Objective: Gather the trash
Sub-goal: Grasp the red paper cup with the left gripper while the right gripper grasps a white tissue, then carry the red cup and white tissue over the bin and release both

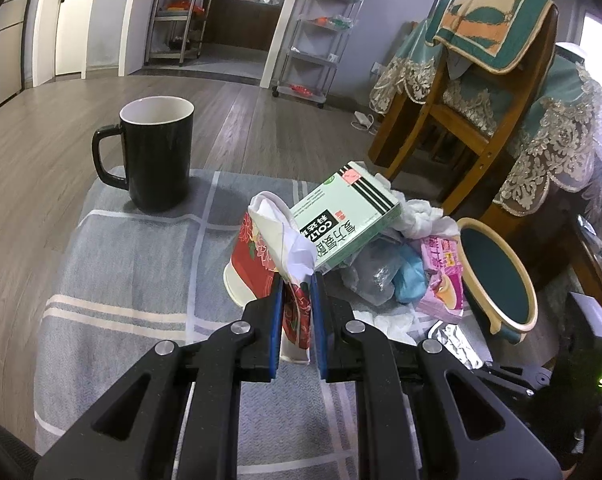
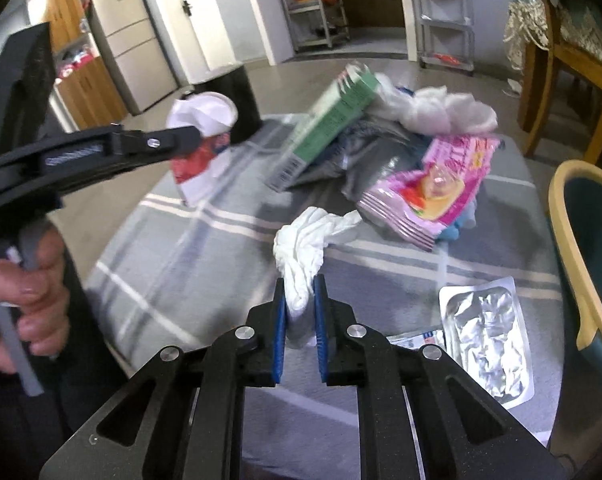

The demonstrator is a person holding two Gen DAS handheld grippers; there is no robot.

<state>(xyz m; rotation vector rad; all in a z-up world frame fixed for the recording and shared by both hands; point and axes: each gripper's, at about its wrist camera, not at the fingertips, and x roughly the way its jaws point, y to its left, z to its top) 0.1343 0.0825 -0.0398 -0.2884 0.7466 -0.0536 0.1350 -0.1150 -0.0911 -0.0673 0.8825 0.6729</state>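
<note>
My left gripper [image 1: 297, 280] is shut on a crushed red-and-white paper cup [image 1: 257, 264] stuffed with white paper, held just above the grey striped cloth. The cup [image 2: 205, 140] and left gripper [image 2: 193, 136] also show in the right wrist view. My right gripper [image 2: 300, 280] is shut on a twisted white tissue [image 2: 309, 236]. A trash pile lies beyond: a green medicine box [image 1: 349, 216], a pink snack wrapper [image 2: 429, 188], crumpled white tissue [image 2: 445, 110], a blue wad [image 1: 411, 280] and a silver blister pack [image 2: 485, 332].
A black mug [image 1: 157, 152] stands at the cloth's far left. A round teal tray with a cream rim [image 1: 497, 276] sits at the right edge. Wooden chairs with teal covers [image 1: 493, 92] stand beyond on the right. The striped cloth [image 1: 133, 288] covers the table.
</note>
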